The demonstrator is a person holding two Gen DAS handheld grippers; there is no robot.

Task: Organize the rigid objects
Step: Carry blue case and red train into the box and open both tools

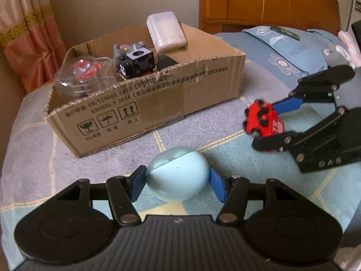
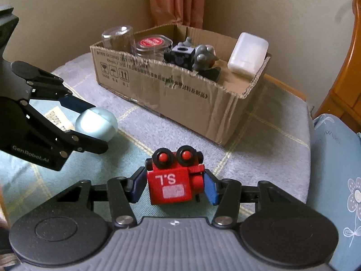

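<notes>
Pale blue egg-shaped case [image 1: 178,176]; red toy car [image 2: 173,180] with black wheels; brown printed cardboard box [image 1: 158,99]; grey-and-teal cloth [image 1: 33,149] checked with cream lines; blue flowered pillow [image 1: 291,47].

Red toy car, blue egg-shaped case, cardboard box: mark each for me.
red toy car [image 2: 170,184], right wrist view, lettered red body
blue egg-shaped case [image 1: 178,178], left wrist view, front shell
cardboard box [image 1: 158,103], left wrist view, printed front wall
</notes>
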